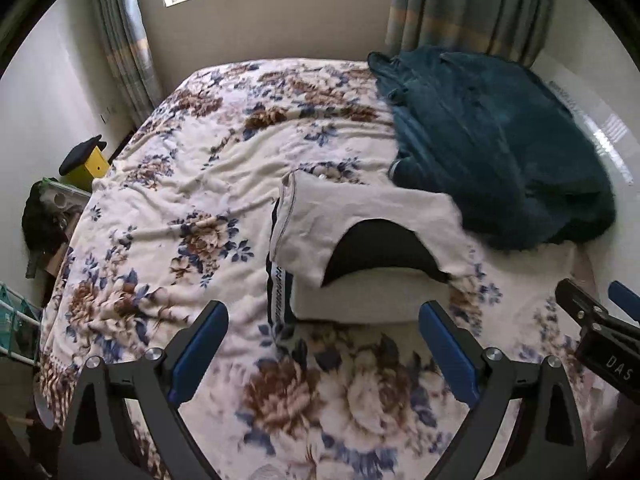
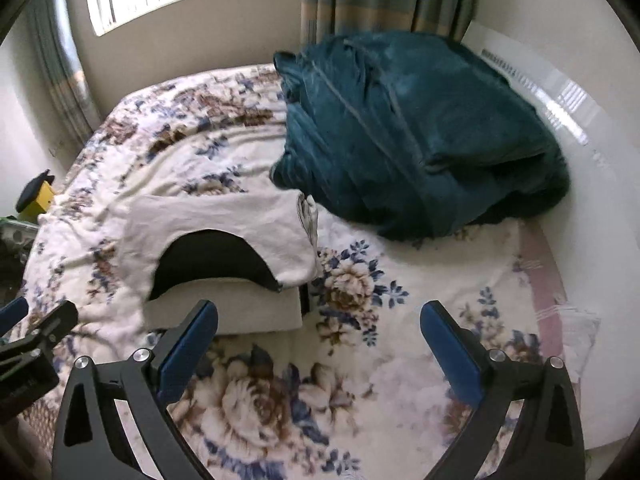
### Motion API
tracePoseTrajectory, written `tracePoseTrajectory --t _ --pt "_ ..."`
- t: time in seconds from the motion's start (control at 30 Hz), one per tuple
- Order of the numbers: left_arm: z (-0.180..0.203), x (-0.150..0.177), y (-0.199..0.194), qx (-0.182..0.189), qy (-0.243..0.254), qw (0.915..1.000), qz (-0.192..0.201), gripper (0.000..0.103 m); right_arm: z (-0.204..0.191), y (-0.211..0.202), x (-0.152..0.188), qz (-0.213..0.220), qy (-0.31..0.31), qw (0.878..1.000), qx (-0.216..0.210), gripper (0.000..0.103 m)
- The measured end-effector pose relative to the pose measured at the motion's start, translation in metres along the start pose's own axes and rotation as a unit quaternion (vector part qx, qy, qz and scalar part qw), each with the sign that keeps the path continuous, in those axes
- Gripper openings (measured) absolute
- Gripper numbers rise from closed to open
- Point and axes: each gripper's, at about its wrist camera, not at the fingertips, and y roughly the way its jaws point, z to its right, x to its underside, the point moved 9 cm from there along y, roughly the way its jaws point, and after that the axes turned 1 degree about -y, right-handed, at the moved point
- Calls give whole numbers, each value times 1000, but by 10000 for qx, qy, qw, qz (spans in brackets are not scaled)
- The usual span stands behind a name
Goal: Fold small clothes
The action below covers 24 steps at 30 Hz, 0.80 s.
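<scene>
The shirt (image 1: 360,216) lies on the bed (image 1: 168,208), already doubled over: its white body is turned back on itself, with a dark lining showing in an arch and a patterned band running down its 9 o'clock edge. In the left wrist view it sits at 12 o'clock just ahead of the left claw (image 1: 324,344); in the right wrist view it is at 10 o'clock from the right claw (image 2: 320,344). Both claws hang spread wide and empty above the floral cover, clear of the cloth, probably so the fold can settle and be judged before another grip. The right claw shows at 3 o'clock in the left view, close alongside. A teal blanket (image 2: 408,132) is heaped at 1 o'clock, touching the shirt's far corner, so the next fold likely has to go toward the near side.
</scene>
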Motion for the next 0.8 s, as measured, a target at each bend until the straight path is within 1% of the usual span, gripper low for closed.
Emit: tracePoseTrajectory --t 0.03,0.13,0.27,0.33,0.43,0.6,0.73,0.77,0.8 --pt "1 2 -19 -65 52 9999 57 97 3 -22 2 72 20 10000 -20 102" --pt "4 7 -66 -106 132 9996 242 97 10 -76 6 264 33 9996 -70 102" --pt "8 10 -125 -45 126 9988 471 97 19 -149 10 507 -23 9986 -144 102" --pt "10 10 -149 0 139 9983 571 97 23 -182 12 644 -64 9978 -160 102" --pt "10 10 -182 -54 152 9969 777 97 29 -228 19 824 -121 9963 -194 102" --pt "10 18 -223 -4 43 9957 927 97 39 -281 26 951 -111 9949 -319 102" --pt "12 26 -244 30 -17 9948 1020 97 46 -317 27 1144 -143 9926 -382 102" --pt "14 29 -248 75 -36 9946 1037 98 48 -323 27 1174 -152 9922 -378 102" --pt "14 31 -251 74 -33 9944 1051 103 50 -330 29 1193 -158 9920 -372 102"
